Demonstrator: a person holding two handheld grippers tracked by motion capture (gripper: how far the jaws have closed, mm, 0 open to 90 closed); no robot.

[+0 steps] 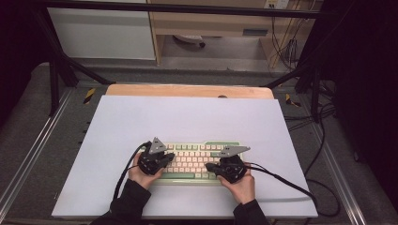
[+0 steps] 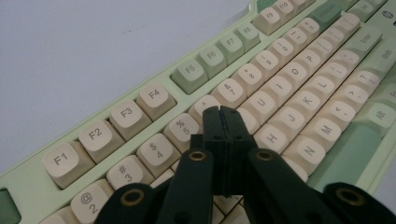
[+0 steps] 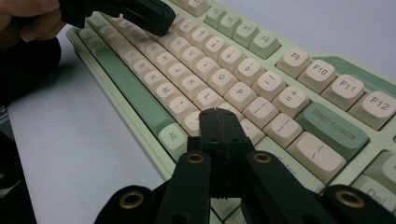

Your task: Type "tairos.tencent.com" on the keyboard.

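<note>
- The pale green keyboard with cream and green keycaps (image 1: 197, 161) lay on the white table sheet (image 1: 141, 122), toward the near edge and roughly centred between left and right.
- The left gripper (image 2: 223, 115) had its black jaws pressed together, pinching nothing, tip poised over the number row near the 5 and 6 keys.
- The right gripper (image 3: 218, 116) was likewise closed on nothing, its tip over the keys near the right end of the green space bar (image 3: 130, 88), beside the Alt key (image 3: 173, 136).
- Likely step: pressing keys with the closed tips.
- Risk: each tip looked about as wide as a keycap, so a slightly off-centre push could strike two neighbouring keys at once.
- Risk: a slanted push might slide the tip off a rounded cap, or nudge the keyboard across the smooth sheet.
</note>
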